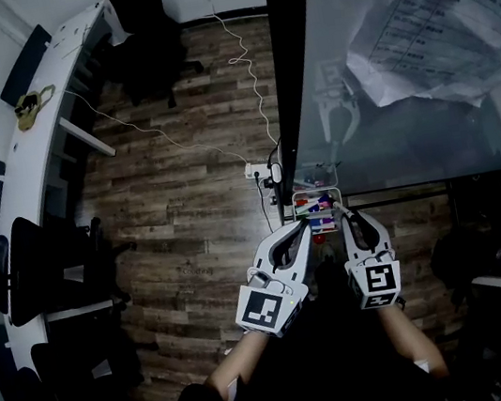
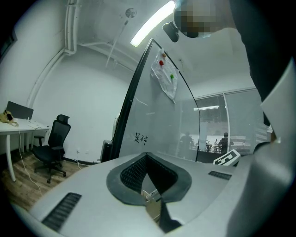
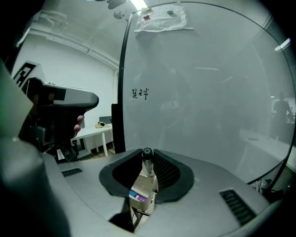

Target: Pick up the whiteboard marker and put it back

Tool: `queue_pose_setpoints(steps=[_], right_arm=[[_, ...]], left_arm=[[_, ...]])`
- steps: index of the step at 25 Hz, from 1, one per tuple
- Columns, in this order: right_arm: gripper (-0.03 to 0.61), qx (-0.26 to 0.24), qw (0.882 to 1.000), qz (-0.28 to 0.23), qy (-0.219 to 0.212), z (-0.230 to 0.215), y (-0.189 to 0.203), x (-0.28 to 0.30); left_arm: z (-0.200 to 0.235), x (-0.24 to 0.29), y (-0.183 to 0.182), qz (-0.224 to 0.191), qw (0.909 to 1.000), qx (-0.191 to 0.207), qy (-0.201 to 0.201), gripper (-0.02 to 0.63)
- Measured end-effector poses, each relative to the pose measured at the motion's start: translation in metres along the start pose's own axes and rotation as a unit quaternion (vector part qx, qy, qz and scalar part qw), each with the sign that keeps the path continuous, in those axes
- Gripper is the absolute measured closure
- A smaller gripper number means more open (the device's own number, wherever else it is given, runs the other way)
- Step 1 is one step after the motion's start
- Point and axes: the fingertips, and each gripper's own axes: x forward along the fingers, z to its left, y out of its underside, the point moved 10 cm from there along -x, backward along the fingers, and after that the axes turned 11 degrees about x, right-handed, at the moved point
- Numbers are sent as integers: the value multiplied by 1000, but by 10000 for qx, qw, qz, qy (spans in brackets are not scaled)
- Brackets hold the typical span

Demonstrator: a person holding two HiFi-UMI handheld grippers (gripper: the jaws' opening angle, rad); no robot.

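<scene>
Gleaming whiteboard [image 1: 390,124] above plank floor [image 1: 185,206] (desk [image 1: 34,155] left)

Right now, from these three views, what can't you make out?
1. Handwriting on the glass board: too small to read in either gripper view.
2. Whiteboard marker: the right gripper view shows only its cap and upper barrel; the right gripper jaws cover the rest.
3. Tray: small and dark in the head view, so its contents can't be counted.
4. Papers: head view, print too small.
</scene>
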Motion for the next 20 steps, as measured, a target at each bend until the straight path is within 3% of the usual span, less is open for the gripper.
queue_pose_setpoints(steps=[20], right_arm=[[494, -54, 9982, -503, 313, 29, -12, -49]], left_arm=[[-5, -50, -4, -216, 9996, -106, 151, 606]])
